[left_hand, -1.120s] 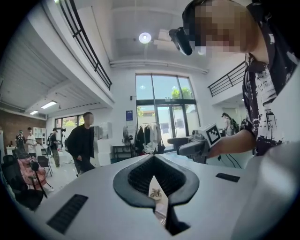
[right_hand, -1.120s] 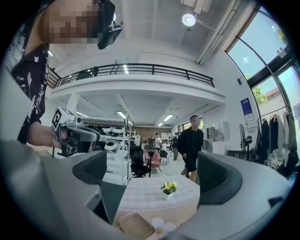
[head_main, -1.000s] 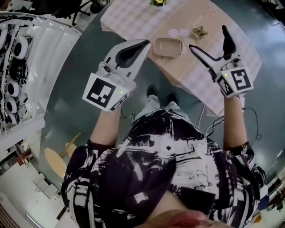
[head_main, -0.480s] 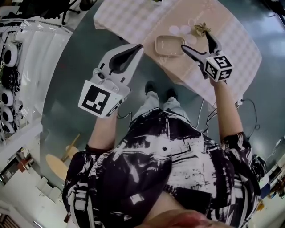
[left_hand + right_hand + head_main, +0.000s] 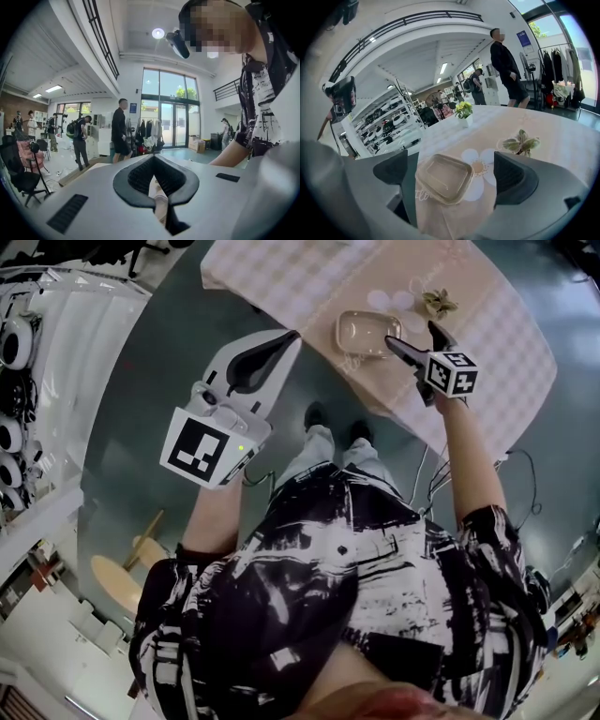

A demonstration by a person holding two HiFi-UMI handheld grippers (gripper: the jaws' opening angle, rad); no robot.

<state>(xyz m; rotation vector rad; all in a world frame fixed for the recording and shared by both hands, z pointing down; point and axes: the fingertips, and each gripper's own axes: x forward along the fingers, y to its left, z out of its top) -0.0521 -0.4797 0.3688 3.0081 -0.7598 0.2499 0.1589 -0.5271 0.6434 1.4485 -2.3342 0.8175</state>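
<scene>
With my right claw (image 5: 411, 334) spread wide and the lidded plastic tray (image 5: 364, 332) on the surface (image 5: 497, 343) dead ahead between its jaws, I'd centre squarely and level, leaving the left claw (image 5: 289, 335) clenched empty.

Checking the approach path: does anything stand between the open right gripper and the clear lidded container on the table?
Nothing visible does. The right gripper has its jaws apart, and the lidded container shows framed between them on the tablecloth. The leafy ornament lies off to one side, farther along the table.
</scene>
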